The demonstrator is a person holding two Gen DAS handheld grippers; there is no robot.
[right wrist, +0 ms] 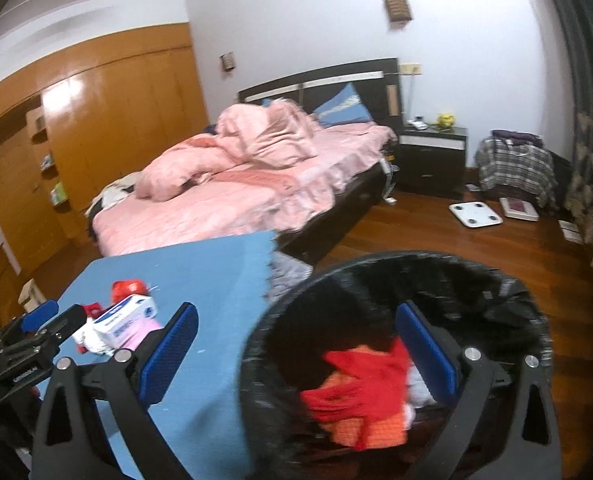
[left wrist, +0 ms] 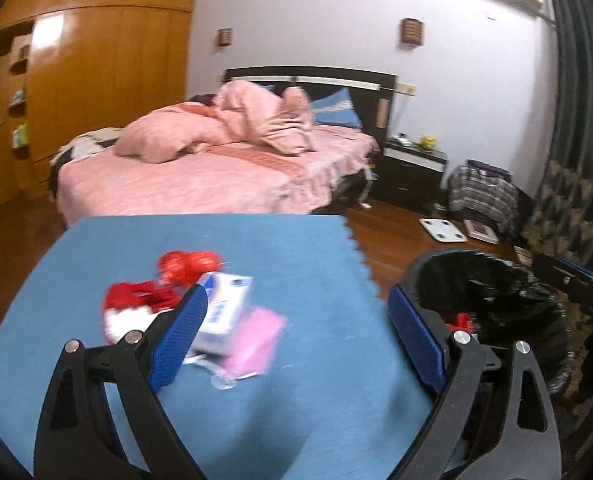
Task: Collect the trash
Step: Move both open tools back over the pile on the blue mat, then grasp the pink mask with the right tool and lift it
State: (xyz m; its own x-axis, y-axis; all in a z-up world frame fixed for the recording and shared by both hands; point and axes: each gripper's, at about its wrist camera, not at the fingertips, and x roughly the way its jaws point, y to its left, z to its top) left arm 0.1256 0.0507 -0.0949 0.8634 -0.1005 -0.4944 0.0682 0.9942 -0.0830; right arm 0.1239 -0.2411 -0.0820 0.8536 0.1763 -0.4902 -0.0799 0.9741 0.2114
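On a blue cloth-covered table (left wrist: pixel 304 360) lies a pile of trash: a white and blue box (left wrist: pixel 226 304), a pink wrapper (left wrist: pixel 256 340), red wrappers (left wrist: pixel 136 298) and a red round piece (left wrist: pixel 188 264). My left gripper (left wrist: pixel 296 332) is open and empty above the table, just right of the pile. A bin with a black liner (right wrist: pixel 476 280) stands right of the table and holds red and orange trash (right wrist: pixel 360 396). My right gripper (right wrist: pixel 296 348) is open and empty over the bin's rim. The pile also shows in the right wrist view (right wrist: pixel 124 320).
A bed with pink bedding (left wrist: pixel 200 172) stands behind the table. A dark nightstand (left wrist: pixel 412 168), a plaid bag (left wrist: pixel 484 192) and a white scale (left wrist: pixel 442 230) sit on the wooden floor at the right. Wooden wardrobes (left wrist: pixel 96 72) line the left wall.
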